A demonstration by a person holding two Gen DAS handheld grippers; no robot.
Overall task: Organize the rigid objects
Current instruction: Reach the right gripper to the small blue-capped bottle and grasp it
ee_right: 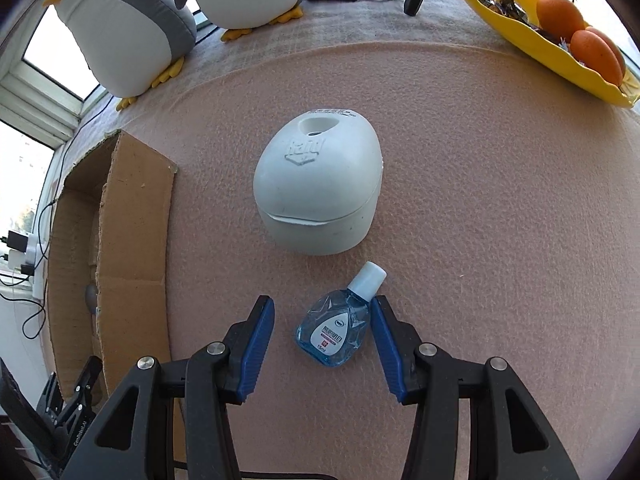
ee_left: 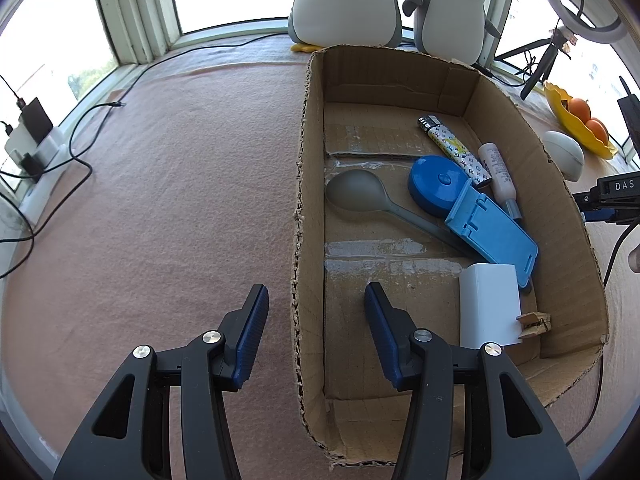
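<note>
A small blue eye-drop bottle (ee_right: 337,330) lay flat on the pink felt mat (ee_right: 480,220), between the spread jaws of the right gripper (ee_right: 322,342), nearer its right finger, ungripped. Just beyond sat a white egg-shaped container (ee_right: 318,184). The left gripper (ee_left: 316,336) straddled the cardboard box's (ee_left: 310,160) left wall, jaws apart, holding nothing.

On its side on the pink cloth lies a small blue eye-drop bottle (ee_right: 335,332), white cap pointing away, label up. Just beyond it sits a white egg-shaped case (ee_right: 318,184). By the cloth's left edge, the cardboard box (ee_left: 310,200) already holds a grey spoon (ee_left: 360,194), blue round tape measure (ee_left: 438,184), patterned lighter (ee_left: 454,148), blue stand (ee_left: 494,234) and white block (ee_left: 488,304).
</note>
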